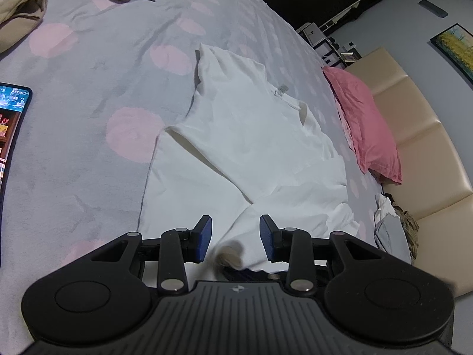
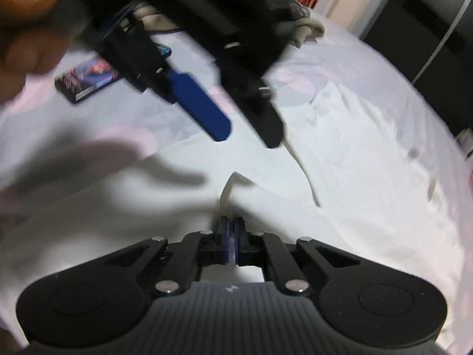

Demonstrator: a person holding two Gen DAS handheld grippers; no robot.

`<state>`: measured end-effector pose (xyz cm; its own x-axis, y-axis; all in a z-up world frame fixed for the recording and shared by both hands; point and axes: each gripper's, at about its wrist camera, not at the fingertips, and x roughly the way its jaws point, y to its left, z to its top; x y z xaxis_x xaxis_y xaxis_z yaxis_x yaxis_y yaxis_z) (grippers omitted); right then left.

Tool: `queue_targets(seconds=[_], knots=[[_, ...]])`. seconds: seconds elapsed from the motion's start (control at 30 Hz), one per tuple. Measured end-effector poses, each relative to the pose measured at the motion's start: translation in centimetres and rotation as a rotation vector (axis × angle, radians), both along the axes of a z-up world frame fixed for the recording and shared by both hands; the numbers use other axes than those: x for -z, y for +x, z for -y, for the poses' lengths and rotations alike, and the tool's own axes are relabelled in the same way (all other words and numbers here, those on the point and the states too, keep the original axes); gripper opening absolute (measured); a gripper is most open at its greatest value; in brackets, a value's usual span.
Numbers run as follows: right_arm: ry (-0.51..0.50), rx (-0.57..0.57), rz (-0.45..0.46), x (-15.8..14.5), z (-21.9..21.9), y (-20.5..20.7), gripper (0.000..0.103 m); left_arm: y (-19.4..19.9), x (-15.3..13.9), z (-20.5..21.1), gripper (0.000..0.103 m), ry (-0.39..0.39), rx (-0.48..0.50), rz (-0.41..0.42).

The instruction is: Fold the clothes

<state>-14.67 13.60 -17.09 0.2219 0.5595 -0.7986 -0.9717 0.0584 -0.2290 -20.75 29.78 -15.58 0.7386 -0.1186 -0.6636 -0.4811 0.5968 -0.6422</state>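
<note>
While the white shirt (image 1: 251, 136) lies spread on the bed (image 1: 88, 68), one fold looks just about to start. The shirt is the thing to go by: the pink pillow (image 1: 363, 124) sits just past its far side, against the tan headboard (image 1: 419, 148). A phone (image 1: 11, 124) rests on the bed well away from the shirt, on the side away from the pillow. A pile of beige clothes (image 1: 26, 11) waits far beyond the shirt's top sleeve. The right gripper (image 2: 232, 233) is pinched tight on a small bit of the shirt's cloth, and a thin strip of white shows between its blue pads. The left gripper (image 1: 235, 236) hangs low over the near part of the shirt with its jaws part way apart, and it grabs nothing. Seen from the right wrist, the left gripper is a dark blur above the shirt, with the person's hand (image 2: 26, 20) behind it. I think the next move is for the left gripper to drop onto the shirt's edge and squeeze it. Then both could lift together and lay that side over the middle. They should pull evenly, or the soft cloth may bunch up or slip out.
</note>
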Motion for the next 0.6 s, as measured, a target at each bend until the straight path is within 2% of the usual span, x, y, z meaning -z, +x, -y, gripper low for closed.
queue_targets(seconds=[0.13, 0.27, 0.4, 0.47, 0.53, 0.6], knots=[[0.01, 0.049, -0.107, -3.3, 1.6, 2.7, 0.003, 0.1, 0.1, 0.2, 0.032, 0.01, 0.014, 0.01], [0.036, 0.12, -0.296, -6.6, 3.5, 5.8, 0.003, 0.0, 0.1, 1.1, 0.032, 0.028, 0.08, 0.043], [0.06, 0.154, -0.308, -9.0, 4.7, 7.3, 0.003, -0.1, 0.0, 2.4, 0.032, 0.068, 0.176, 0.031], [0.068, 0.167, -0.305, -9.3, 4.7, 7.8, 0.003, -0.1, 0.1, 2.9, 0.032, 0.067, 0.226, 0.031], [0.082, 0.183, -0.312, -10.0, 5.3, 8.4, 0.003, -0.2, -0.2, 4.0, 0.033, 0.101, 0.286, 0.047], [0.095, 0.197, -0.318, -10.6, 6.0, 8.8, 0.003, 0.1, -0.8, 5.6, 0.044, 0.17, 0.331, 0.06]])
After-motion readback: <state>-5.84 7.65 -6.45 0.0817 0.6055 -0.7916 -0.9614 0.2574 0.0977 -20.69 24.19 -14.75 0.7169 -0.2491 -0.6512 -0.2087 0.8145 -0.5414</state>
